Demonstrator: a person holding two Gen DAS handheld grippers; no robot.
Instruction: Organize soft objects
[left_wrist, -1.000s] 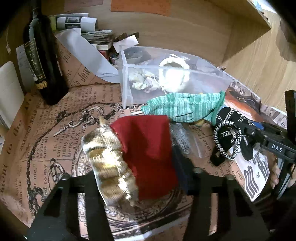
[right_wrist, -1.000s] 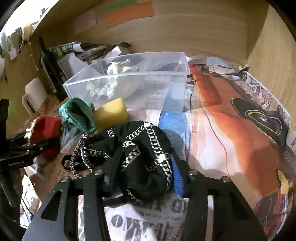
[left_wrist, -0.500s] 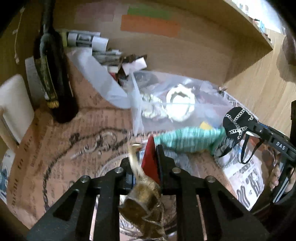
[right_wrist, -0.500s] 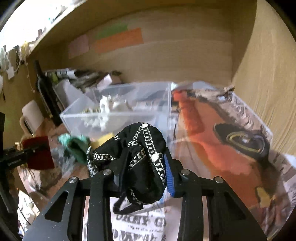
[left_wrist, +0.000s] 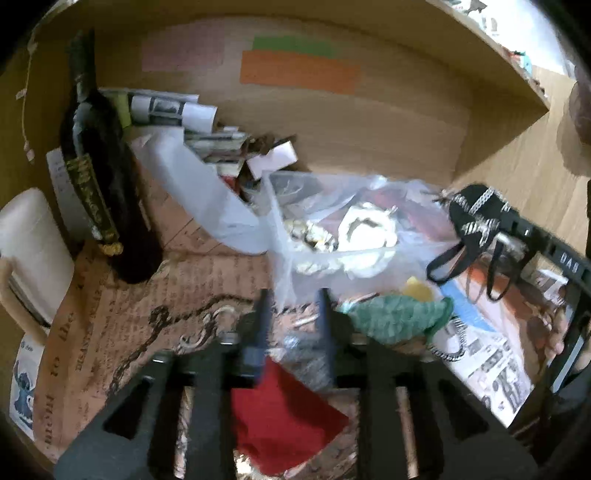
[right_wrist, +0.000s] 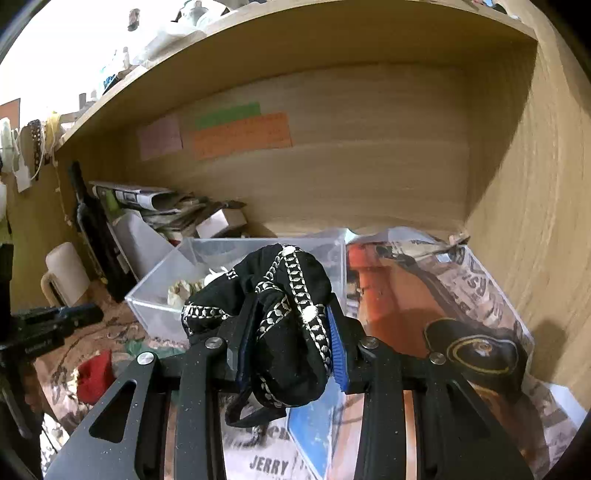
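Note:
My right gripper is shut on a black cloth pouch with white chain trim and holds it raised in front of the clear plastic bin; it also shows in the left wrist view. The bin holds white soft items. My left gripper is open and empty above the table. A red cloth pouch lies below it between the gripper's arms; it also shows in the right wrist view. A green knitted cloth and a yellow sponge lie by the bin.
A dark wine bottle and a white mug stand at the left. Rolled newspapers and clutter sit at the back wall. Printed newspaper covers the table. Wooden shelf walls close the back and right.
My left gripper has opened and let the red pouch drop to the table. My right gripper has lifted the black pouch higher, toward the bin.

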